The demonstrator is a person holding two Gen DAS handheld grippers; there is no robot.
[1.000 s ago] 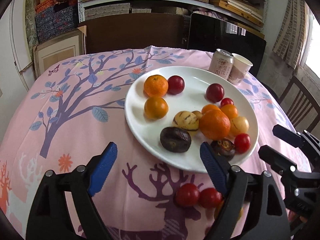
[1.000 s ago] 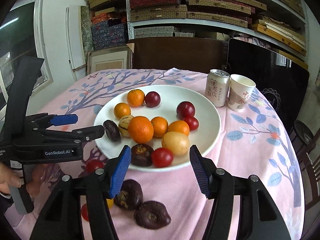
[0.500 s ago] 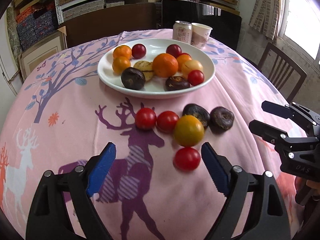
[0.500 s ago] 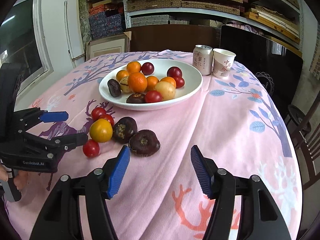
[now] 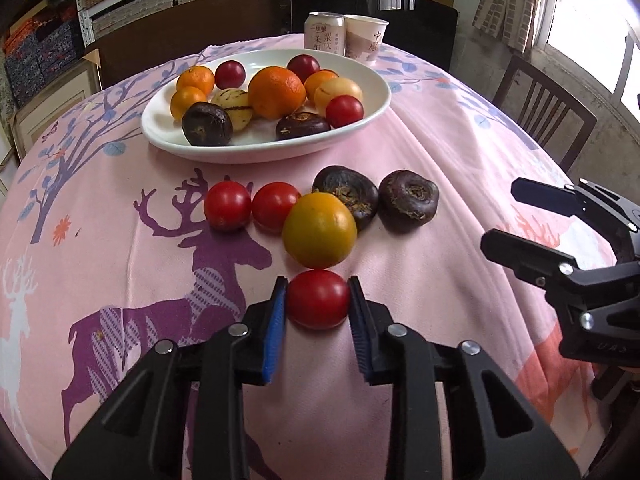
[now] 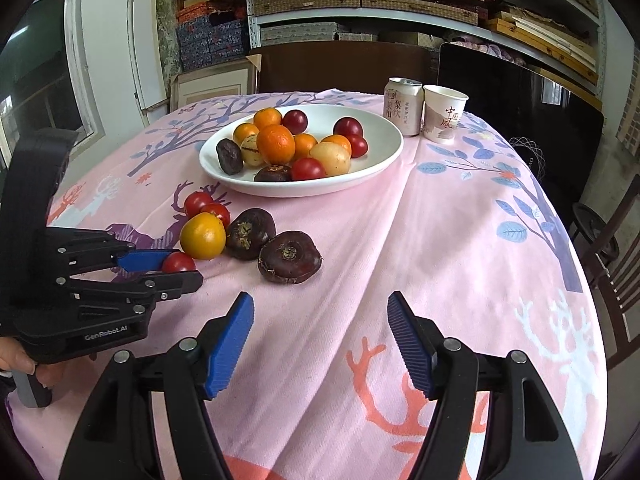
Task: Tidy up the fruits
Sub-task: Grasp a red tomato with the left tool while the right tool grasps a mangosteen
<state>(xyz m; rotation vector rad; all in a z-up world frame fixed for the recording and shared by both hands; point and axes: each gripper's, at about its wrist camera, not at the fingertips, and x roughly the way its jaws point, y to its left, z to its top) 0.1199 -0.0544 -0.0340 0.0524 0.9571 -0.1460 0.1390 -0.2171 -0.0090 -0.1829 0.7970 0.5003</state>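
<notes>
low in the left wrist frame, the left gripper (image 5: 318, 308) pinches a small red tomato (image 5: 318, 299) between its blue pads (image 5: 275, 322), the fruit apparently resting on the pink tablecloth (image 5: 120, 216); the grip sits across the tomato's widest part, likely so it will not squirt out when lifted. in the right wrist frame the right gripper (image 6: 320, 338) hangs at bottom centre with fingers spread wide and nothing between them, held back over bare cloth, probably to leave the left one room.

just above the held tomato in the left wrist frame lies a yellow-orange fruit (image 5: 319, 230), almost touching it, so a straight lift looks safer than a drag. behind that, at mid-frame, sit two more red tomatoes (image 5: 252, 206) side by side, and to their right two dark purple fruits (image 5: 376, 198), one pressed against the yellow-orange one. all are loose on the cloth, outside the dish.

further up, the white plate (image 5: 372, 80) already carries oranges, red and dark fruits and a pale one, with open space along its far side for more. at the top centre, beyond the plate, stand a drink can (image 5: 324, 36) and a paper cup (image 5: 366, 38), close together.
</notes>
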